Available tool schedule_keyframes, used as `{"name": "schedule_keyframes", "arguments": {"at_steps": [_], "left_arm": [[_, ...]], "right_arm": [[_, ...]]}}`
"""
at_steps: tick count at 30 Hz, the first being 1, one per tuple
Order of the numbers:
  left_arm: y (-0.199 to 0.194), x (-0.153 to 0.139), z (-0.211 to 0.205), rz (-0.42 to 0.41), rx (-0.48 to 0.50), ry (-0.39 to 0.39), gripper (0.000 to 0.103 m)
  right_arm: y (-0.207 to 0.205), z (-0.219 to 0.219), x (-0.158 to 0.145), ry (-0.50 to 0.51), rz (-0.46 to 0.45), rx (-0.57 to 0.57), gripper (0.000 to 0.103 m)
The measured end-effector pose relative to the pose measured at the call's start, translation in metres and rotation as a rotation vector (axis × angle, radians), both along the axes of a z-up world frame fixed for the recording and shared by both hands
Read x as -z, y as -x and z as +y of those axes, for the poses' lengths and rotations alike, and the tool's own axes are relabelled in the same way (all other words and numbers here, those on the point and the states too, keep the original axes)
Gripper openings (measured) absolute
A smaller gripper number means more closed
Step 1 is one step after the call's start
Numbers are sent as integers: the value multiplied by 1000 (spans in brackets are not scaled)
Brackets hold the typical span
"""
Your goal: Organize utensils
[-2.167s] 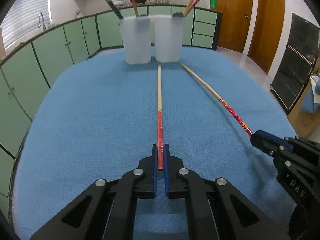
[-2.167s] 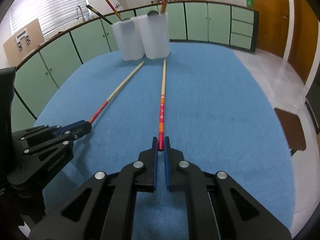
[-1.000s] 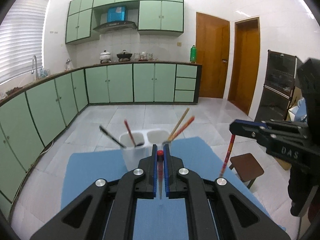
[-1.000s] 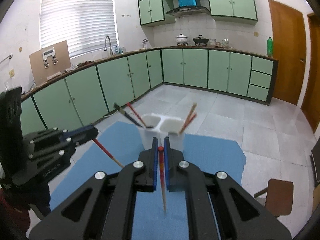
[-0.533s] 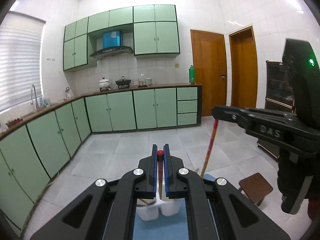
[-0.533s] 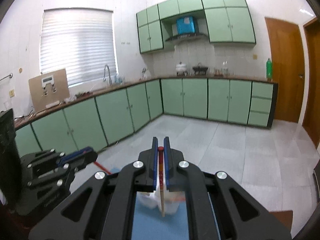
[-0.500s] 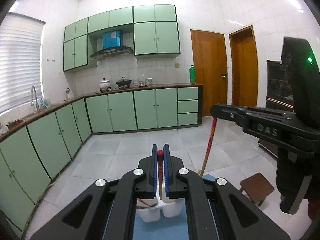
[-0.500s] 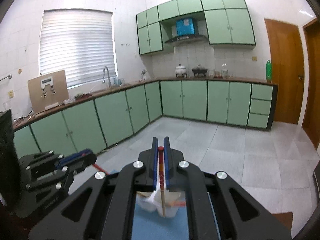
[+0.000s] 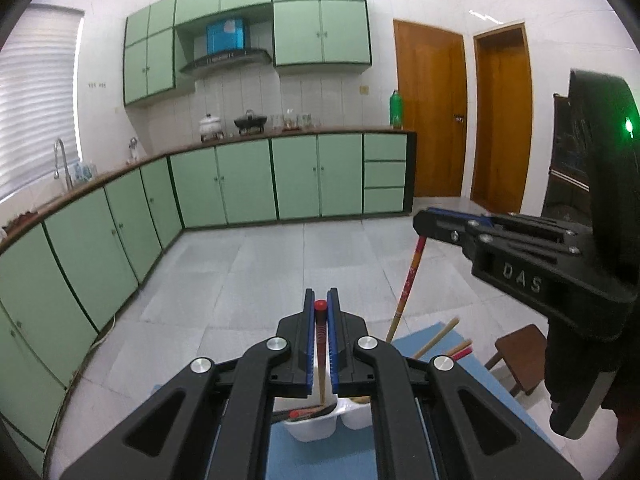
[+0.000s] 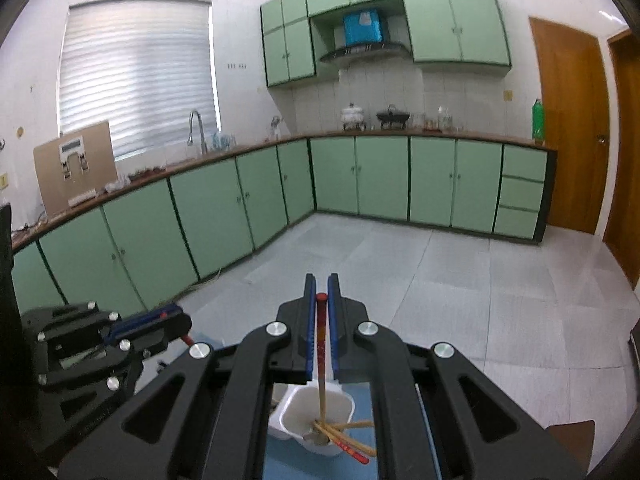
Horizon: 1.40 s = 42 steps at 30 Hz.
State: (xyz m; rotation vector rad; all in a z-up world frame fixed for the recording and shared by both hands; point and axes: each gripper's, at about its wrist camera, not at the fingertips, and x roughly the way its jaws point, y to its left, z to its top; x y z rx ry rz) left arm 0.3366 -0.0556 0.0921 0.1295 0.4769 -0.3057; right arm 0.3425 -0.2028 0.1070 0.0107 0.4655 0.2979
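Observation:
My left gripper [image 9: 320, 300] is shut on the red top of a chopstick [image 9: 320, 344], which hangs down with its tip at the mouth of the left white cup [image 9: 308, 432]. That cup holds other utensils. Its twin, the right white cup [image 9: 358, 416], stands beside it with several chopsticks leaning out. My right gripper [image 10: 321, 292] is shut on a second red-topped chopstick [image 10: 321, 364], whose tip reaches into the right white cup [image 10: 296, 404] among several chopsticks. In the left wrist view the right gripper [image 9: 424, 226] shows with its chopstick [image 9: 408, 284] hanging. The left gripper [image 10: 176, 322] appears in the right wrist view.
The cups stand on a blue mat [image 9: 424, 344] at the table's far edge. Beyond it lies a grey tiled floor with a brown stool [image 9: 520, 356] at the right. Green cabinets [image 10: 224, 208] line the walls, and wooden doors [image 9: 430, 116] are at the back right.
Both grippers have moved forward with their chopsticks hanging down. The cups, ahead of the fingers a second ago, now sit right under them, and each chopstick tip is at a cup.

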Motion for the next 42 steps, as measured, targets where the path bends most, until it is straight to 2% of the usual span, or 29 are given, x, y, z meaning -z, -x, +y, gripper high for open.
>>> {"name": "schedule_keyframes", "arguments": {"at_steps": [4, 8, 10, 11, 14, 16, 17, 19, 20, 22, 29, 33, 37, 42], "left_arm": [[-2, 5, 6, 14, -9, 8, 7], [2, 0, 10, 4, -11, 13, 15], [12, -4, 13, -11, -12, 24, 29], [19, -7, 15, -21, -14, 33, 38], [41, -11, 20, -41, -13, 50, 47], [62, -10, 22, -55, -7, 62, 58], [71, -9, 25, -61, -7, 68, 64], [95, -3, 29, -72, -13, 78, 71], [106, 2, 30, -69, -17, 80, 76], [126, 13, 34, -57, -19, 93, 80], [190, 43, 42, -22, -53, 102, 89], [223, 47, 46, -29, -62, 107, 92], [251, 47, 45, -47, -69, 92, 94], [277, 43, 49, -66, -73, 113, 95]], "right_arm": [[1, 2, 16, 23, 32, 8, 8], [17, -4, 13, -1, 31, 27, 10], [27, -9, 7, -14, 16, 43, 27], [36, -13, 4, -18, 6, 54, 31], [61, -22, -2, -26, -16, 77, 43], [81, -28, 0, -34, -21, 93, 63], [96, -31, 2, -35, -24, 101, 66], [119, -35, 8, -26, -30, 108, 80], [129, -37, 11, -21, -32, 114, 83], [158, -37, 20, -8, -38, 124, 91], [228, -30, 47, -3, -1, 90, 97], [262, -17, 53, -10, 9, 64, 97], [285, -7, 51, -20, 10, 31, 97], [309, 0, 45, -7, -8, 18, 97]]}}
